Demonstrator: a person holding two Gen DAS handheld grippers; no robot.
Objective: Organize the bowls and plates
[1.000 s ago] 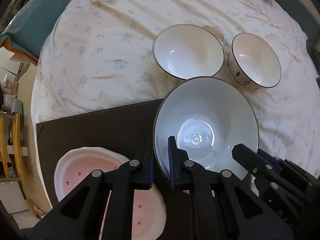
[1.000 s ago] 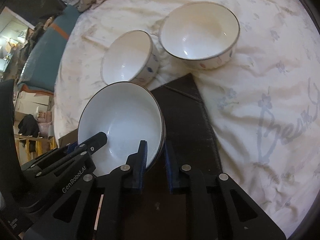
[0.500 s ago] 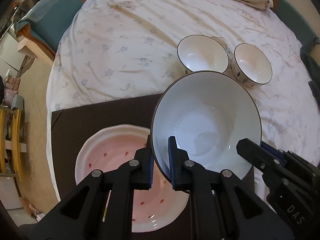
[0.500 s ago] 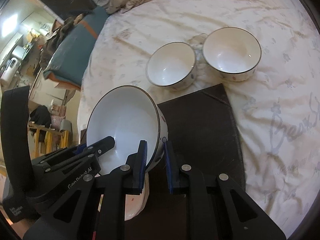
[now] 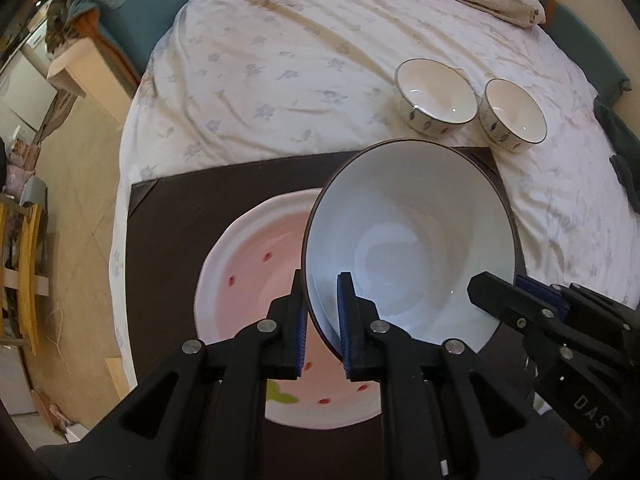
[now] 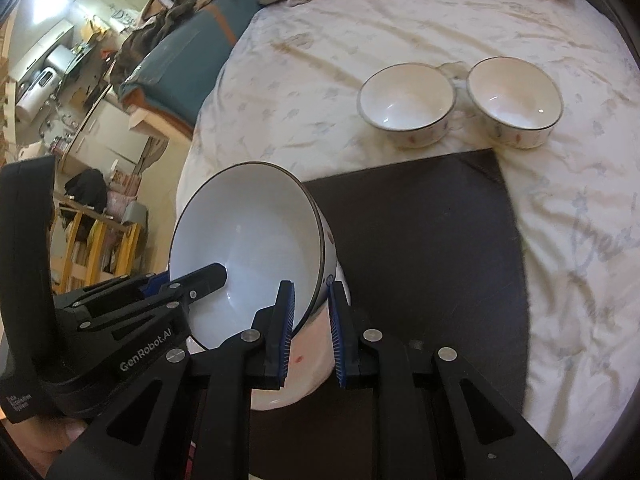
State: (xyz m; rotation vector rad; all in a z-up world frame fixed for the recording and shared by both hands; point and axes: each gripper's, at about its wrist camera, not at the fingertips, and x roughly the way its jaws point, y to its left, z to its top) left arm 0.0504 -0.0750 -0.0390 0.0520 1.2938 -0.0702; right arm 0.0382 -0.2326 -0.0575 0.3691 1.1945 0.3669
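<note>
Above the pink plate (image 5: 256, 280), both grippers clamped on white bowl (image 5: 408, 248) rim, left gripper (image 5: 322, 324) marked "GenRobot.AI", right gripper (image 6: 308, 332) "DAS"

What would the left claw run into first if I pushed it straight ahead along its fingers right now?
Nothing ahead of the large bowl it already grips at the rim. Beyond that, the line probably meets the dark mat past the pink plate; depth is unclear.
</note>
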